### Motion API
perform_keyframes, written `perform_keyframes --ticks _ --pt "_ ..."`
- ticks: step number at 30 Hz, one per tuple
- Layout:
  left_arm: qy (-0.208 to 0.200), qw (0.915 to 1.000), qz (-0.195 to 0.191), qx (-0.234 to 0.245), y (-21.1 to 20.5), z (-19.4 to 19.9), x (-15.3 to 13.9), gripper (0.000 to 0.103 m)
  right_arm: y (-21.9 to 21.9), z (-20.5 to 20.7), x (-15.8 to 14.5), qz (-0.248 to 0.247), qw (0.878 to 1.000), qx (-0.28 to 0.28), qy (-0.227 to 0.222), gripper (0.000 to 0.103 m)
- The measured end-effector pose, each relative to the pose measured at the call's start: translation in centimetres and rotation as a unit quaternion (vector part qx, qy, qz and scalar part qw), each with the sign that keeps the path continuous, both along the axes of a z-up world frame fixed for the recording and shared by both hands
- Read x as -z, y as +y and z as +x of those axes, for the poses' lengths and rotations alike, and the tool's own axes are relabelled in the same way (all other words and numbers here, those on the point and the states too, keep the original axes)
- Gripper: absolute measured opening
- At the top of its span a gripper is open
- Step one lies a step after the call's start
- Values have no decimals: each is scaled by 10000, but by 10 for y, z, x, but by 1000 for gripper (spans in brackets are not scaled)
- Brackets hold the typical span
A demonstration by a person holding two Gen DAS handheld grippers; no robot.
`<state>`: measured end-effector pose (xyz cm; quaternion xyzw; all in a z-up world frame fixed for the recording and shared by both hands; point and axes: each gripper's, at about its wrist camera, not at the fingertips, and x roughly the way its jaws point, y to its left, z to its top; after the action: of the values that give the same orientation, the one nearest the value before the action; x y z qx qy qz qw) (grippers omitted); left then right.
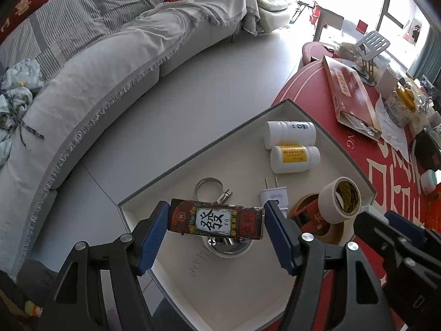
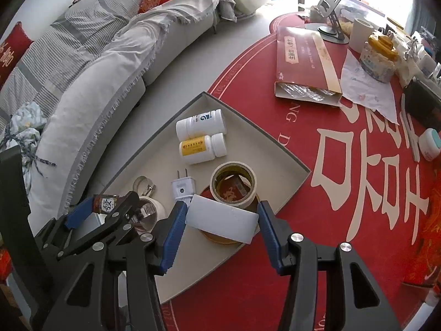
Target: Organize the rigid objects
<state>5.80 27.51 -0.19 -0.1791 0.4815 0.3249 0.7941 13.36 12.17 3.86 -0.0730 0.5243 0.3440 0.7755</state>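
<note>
The left gripper (image 1: 216,220) is gripping a small dark red rectangular box with a white label and a black printed character (image 1: 216,219), its blue pads pressing on the two short ends. The box is hanging above the shallow beige cardboard tray with a grey rim (image 1: 193,149), just over a small round metal-and-white item I cannot identify. The right gripper (image 2: 222,216) is clamping a plain white flat rectangular block (image 2: 222,218) by its short ends, above a roll of cream masking tape (image 2: 233,183) in the same tray.

Both held things are looking stiff and probably light, so a grip across the ends should not be deforming them. The white block seems smooth, so I judge it may be slipping if the jaws loosen early. In the tray, two white plastic bottles (image 2: 201,138), a white plug adapter (image 2: 182,189) and a metal hose clamp (image 1: 210,189) are lying near each other, leaving little free floor.
</note>
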Motion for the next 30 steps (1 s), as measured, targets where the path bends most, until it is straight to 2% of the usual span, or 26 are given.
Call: perform_keyframes --ticks 13,30 --pt "23 10000 14 -13 5 2 5 73 3 2 7 -68 10000 -15 40 54" --pt "-5 10000 91 -6 19 20 3 73 18 18 0 37 9992 -108 -380 54"
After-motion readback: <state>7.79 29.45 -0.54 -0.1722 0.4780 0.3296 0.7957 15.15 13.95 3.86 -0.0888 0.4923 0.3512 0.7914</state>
